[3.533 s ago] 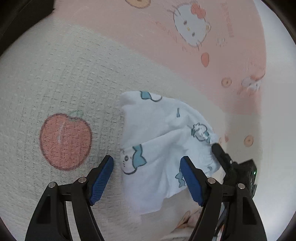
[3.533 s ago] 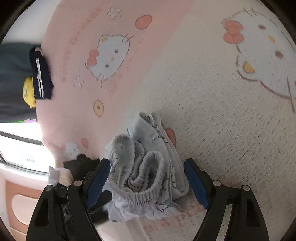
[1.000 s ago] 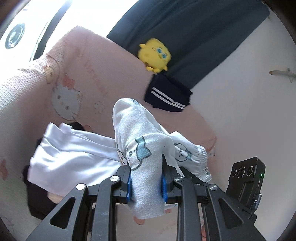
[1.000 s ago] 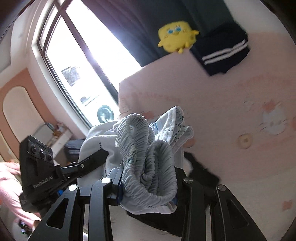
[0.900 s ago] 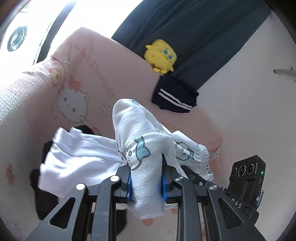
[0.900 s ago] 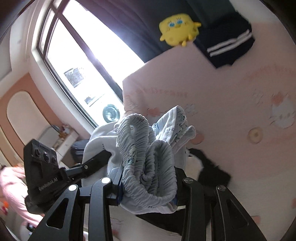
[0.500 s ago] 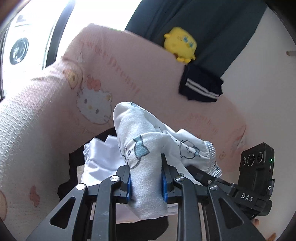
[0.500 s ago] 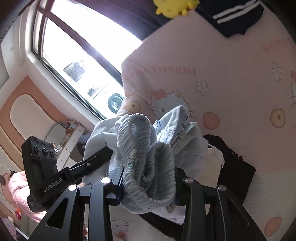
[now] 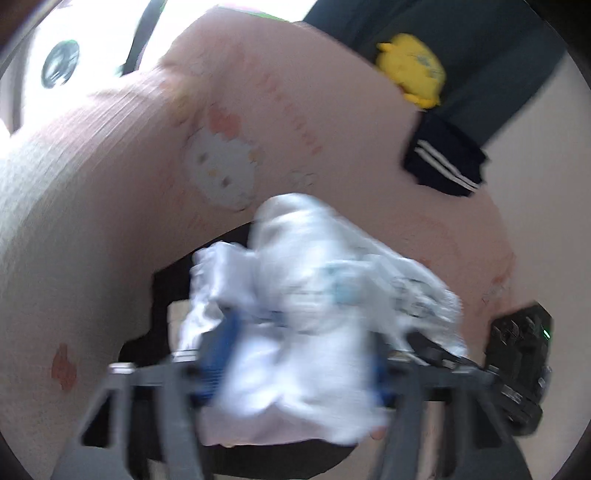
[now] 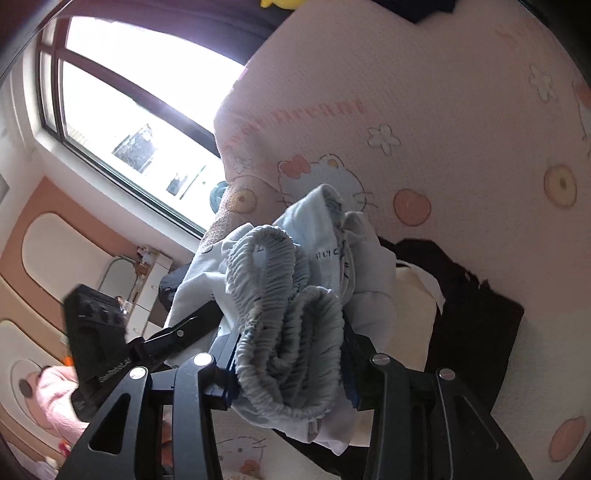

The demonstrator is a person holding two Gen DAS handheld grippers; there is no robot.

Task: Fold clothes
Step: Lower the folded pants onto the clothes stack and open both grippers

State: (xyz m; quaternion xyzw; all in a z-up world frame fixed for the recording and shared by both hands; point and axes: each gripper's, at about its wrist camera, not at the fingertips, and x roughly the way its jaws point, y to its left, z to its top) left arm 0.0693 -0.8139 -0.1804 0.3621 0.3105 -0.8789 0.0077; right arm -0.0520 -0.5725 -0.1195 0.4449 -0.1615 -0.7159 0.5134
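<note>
loosening left claw (image 9: 295,369) on shorts (image 9: 314,295) | right claw (image 10: 291,369) still clamped

"GenRobot.AI" on the left gripper's black camera module (image 10: 96,338); partial pink "...Dream" lettering on the blanket (image 10: 461,155).

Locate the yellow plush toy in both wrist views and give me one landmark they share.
Left wrist: yellow plush toy upper right, against the dark curtain.
Right wrist: only a yellow sliver at the top edge, cropped.
Shared landmark: the pink cartoon-cat blanket.
</note>
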